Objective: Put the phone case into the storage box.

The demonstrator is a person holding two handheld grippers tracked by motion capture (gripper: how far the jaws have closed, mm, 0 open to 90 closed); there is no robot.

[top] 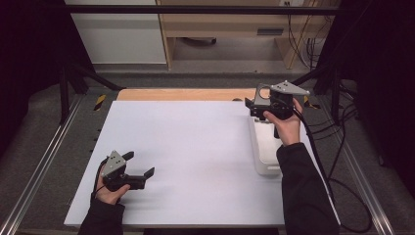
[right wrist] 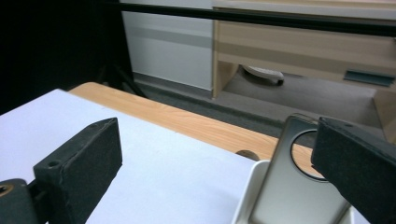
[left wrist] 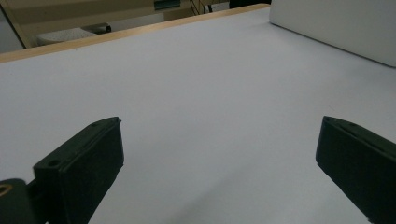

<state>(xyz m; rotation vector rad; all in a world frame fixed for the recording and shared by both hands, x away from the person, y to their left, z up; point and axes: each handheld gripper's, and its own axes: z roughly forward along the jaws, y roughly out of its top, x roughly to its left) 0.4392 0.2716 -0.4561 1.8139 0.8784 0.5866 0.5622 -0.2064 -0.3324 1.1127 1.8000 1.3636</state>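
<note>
Left gripper (top: 139, 164), jaws spread wide and empty, is held low over the bare white table (top: 186, 147), well apart from the work. Farther right, the right gripper (top: 257, 103) is held open beside an upright metal plate with a round hole (right wrist: 294, 186), standing in the white tray (top: 266, 147); this hand is seen nearer.

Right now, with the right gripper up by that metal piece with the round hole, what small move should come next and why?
Probably ease the right gripper sideways toward the metal plate, so the plate stands between its fingers. They are spread wide, and the plate stands in the white tray, beside one finger rather than between the two. The left gripper waits open over the white table cover.
</note>
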